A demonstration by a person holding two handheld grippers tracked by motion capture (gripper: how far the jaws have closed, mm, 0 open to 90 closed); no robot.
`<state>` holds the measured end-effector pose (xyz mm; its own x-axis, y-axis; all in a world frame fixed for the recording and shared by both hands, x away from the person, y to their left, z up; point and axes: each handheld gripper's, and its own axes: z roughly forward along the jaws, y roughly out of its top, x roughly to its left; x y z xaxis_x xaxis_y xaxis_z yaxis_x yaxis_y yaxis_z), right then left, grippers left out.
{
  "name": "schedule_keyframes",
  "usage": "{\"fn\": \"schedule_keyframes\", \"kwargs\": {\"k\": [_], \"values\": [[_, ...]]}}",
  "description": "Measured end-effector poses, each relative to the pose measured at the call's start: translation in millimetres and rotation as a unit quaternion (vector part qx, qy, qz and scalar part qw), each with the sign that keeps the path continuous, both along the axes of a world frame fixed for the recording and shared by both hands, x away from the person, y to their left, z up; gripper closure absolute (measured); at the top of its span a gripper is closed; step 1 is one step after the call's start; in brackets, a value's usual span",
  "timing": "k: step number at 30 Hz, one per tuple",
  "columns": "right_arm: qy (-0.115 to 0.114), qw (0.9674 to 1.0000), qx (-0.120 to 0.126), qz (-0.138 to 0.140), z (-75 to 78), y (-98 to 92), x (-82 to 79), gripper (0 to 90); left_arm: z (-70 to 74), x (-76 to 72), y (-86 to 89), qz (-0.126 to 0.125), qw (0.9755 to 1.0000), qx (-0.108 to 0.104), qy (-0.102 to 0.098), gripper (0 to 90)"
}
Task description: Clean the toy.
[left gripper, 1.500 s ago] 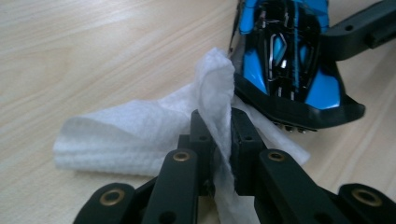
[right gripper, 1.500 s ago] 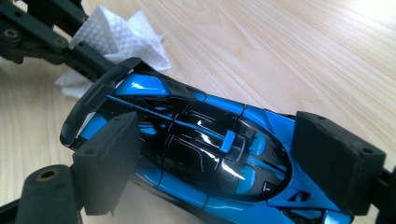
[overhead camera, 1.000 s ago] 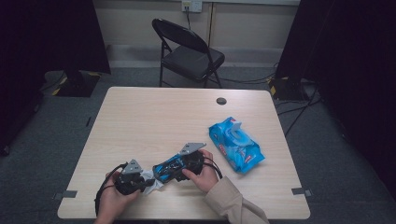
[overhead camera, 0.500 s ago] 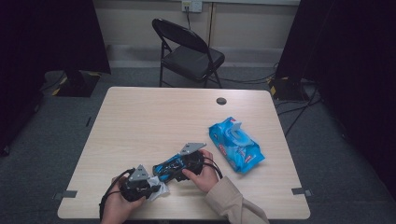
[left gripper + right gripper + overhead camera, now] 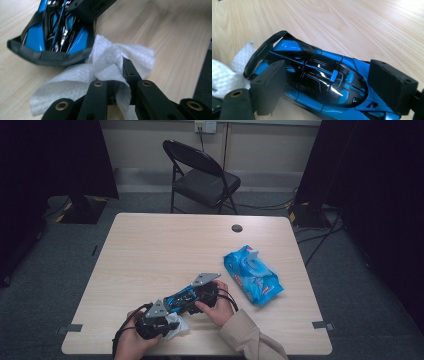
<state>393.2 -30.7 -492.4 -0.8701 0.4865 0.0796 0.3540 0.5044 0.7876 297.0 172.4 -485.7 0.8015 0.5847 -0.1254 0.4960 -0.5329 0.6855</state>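
A blue and black toy car (image 5: 319, 82) lies on the wooden table (image 5: 165, 245) near its front edge. My right gripper (image 5: 329, 87) holds it, one foam pad (image 5: 268, 85) against each flank; from above, this gripper (image 5: 192, 296) and the car (image 5: 177, 301) point down-left. My left gripper (image 5: 117, 82) is shut on a crumpled white wipe (image 5: 107, 62), which rests just behind the car's rear wing (image 5: 50, 56). In the high view the left gripper (image 5: 167, 320) and the wipe (image 5: 177, 327) sit at the car's tail.
A blue pack of wet wipes (image 5: 252, 275) with a raised lid lies to the right of the hands. A dark round grommet (image 5: 237, 228) is near the table's far edge. A black folding chair (image 5: 205, 175) stands beyond the table.
My left gripper has shifted a little to the right and toward the near edge with the wipe in it. The right gripper and the car have stayed put.
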Motion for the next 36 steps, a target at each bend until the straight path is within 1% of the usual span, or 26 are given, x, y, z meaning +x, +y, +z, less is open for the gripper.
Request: {"fn": "schedule_keyframes", "kwargs": {"k": [2,6,8,10,13,14,18,21,24,27,32,34,35,36], "values": [[0.0,1.0,0.0,0.0,0.0,-0.1,0.1,14.9,4.8,-0.9,-1.2,-0.001,1.0,0.002,-0.002,83.5],[0.0,1.0,0.0,0.0,0.0,0.0,0.1,14.9,14.3,-1.5,2.8,-0.001,0.9999,-0.014,-0.002,83.6],[0.0,1.0,0.0,0.0,0.0,0.0,0.1,14.9,19.5,-1.2,7.0,0.0,0.9998,-0.019,-0.007,83.6],[0.001,1.0,0.0,0.0,0.0,0.1,0.1,14.9,24.8,-0.5,12.5,0.005,0.9995,-0.03,-0.011,83.7],[0.001,1.0,0.0,0.0,0.1,0.2,0.1,14.9,31.9,0.9,19.8,0.014,0.999,-0.038,-0.02,83.8],[0.001,1.0,0.0,-0.001,0.1,0.2,0.0,14.9,35.1,1.4,23.2,0.02,0.9986,-0.042,-0.026,83.8],[0.001,1.0,0.001,-0.001,0.0,0.2,-0.1,14.8,42.9,4.8,33.9,0.037,0.9975,-0.045,-0.039,83.8],[0.0,1.0,0.001,0.0,-0.1,0.3,-0.1,14.9,45.3,8.8,40.7,0.051,0.9964,-0.047,-0.049,83.9],[-0.001,1.0,0.002,0.0,-0.2,0.2,0.0,14.9,44.3,14.1,46.2,0.063,0.9955,-0.045,-0.053,83.8],[-0.001,1.0,0.002,0.0,-0.4,0.2,-0.3,14.8,38.9,20.8,50.8,0.073,0.9951,-0.042,-0.052,83.8],[-0.001,1.0,0.003,0.0,-0.5,0.5,-0.7,14.9,26.3,32.0,57.5,0.096,0.9935,-0.035,-0.05,83.7],[0.0,1.0,0.003,-0.001,-0.6,0.5,-1.1,14.9,22.0,36.4,60.0,0.105,0.9929,-0.03,-0.047,83.7],[0.0,1.0,0.003,-0.001,-0.6,0.6,-1.2,14.9,19.7,39.2,61.5,0.107,0.9929,-0.024,-0.047,83.8],[0.0,1.0,0.003,-0.001,-0.7,0.6,-1.2,14.9,16.3,42.7,63.2,0.113,0.9923,-0.02,-0.046,83.8]]}}
